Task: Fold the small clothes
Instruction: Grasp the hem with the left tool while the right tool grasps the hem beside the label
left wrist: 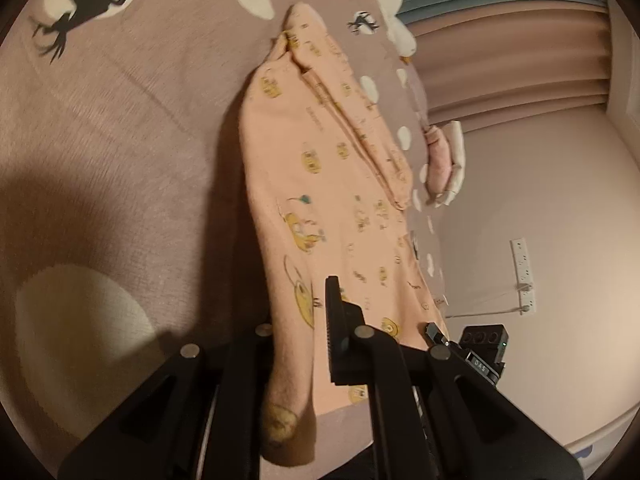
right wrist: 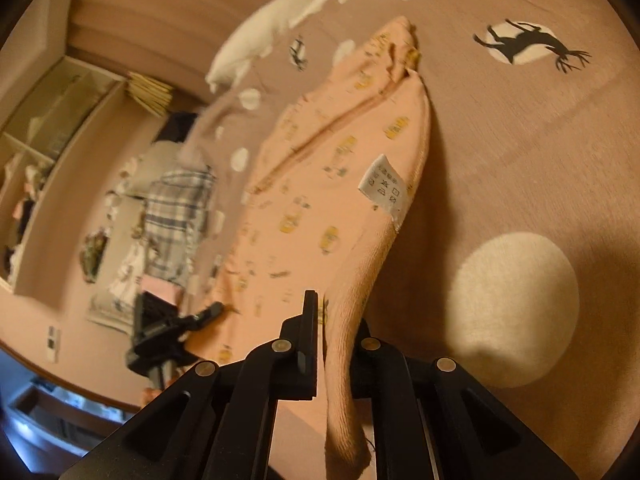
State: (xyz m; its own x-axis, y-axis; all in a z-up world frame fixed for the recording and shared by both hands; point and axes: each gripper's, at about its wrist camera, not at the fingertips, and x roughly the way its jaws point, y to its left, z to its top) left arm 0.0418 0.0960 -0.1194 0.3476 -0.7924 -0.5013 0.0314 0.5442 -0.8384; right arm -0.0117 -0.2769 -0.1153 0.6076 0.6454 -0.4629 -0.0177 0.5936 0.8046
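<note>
At the near edge, left gripper (left wrist: 316,344): jaws were pinched almost shut on one bottom corner of the peach printed garment (left wrist: 332,184), the cloth running between the pads, likely so that edge could be carried as one straight line.
Right gripper (right wrist: 334,344): likewise closed tight on the ribbed hem at the other corner, fabric squeezed between its fingers; a matched pair of grips kept the hem taut rather than sagging.
Other tool in sight: each camera caught its partner off to the side, so the two hands sat near each other along the same edge.
Garment body: it stretched away from the jaws across the dusty-pink bedspread (left wrist: 120,120), care label (right wrist: 384,184) facing up.
Far end: bunched and creased where it met the spread, not yet smoothed.
Beyond: a white cushion (right wrist: 256,44) lay at the bed's edge.
Judgement: a fold away from the holder looked ready to start.
</note>
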